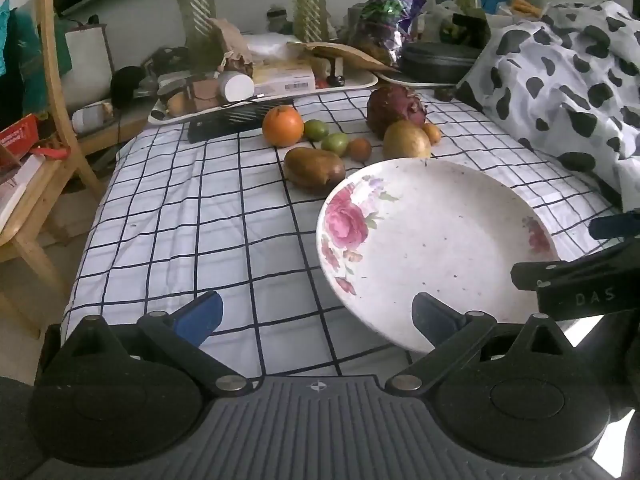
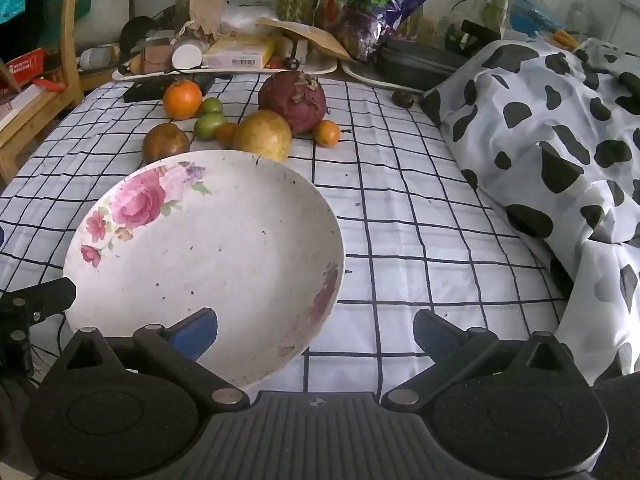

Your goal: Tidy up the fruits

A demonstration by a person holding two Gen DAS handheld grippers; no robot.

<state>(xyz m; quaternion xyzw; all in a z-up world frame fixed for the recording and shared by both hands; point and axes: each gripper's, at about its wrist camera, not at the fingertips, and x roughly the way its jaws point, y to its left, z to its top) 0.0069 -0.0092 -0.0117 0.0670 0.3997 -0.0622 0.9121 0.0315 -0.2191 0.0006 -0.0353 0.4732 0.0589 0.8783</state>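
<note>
A: Biggest first: we see the checked cloth (image 1: 180,216), then the flowered plate (image 2: 224,248) lying on it, nothing in it.

B: Fruits?

A: Purple fruit (image 2: 292,100), orange (image 2: 182,99) and small ones, clustered just beyond the plate.

B: Grippers?

A: Left gripper (image 1: 316,316) and right gripper (image 2: 316,330) both tilt down at the near plate rim, jaws wide apart, holding nothing.
</note>
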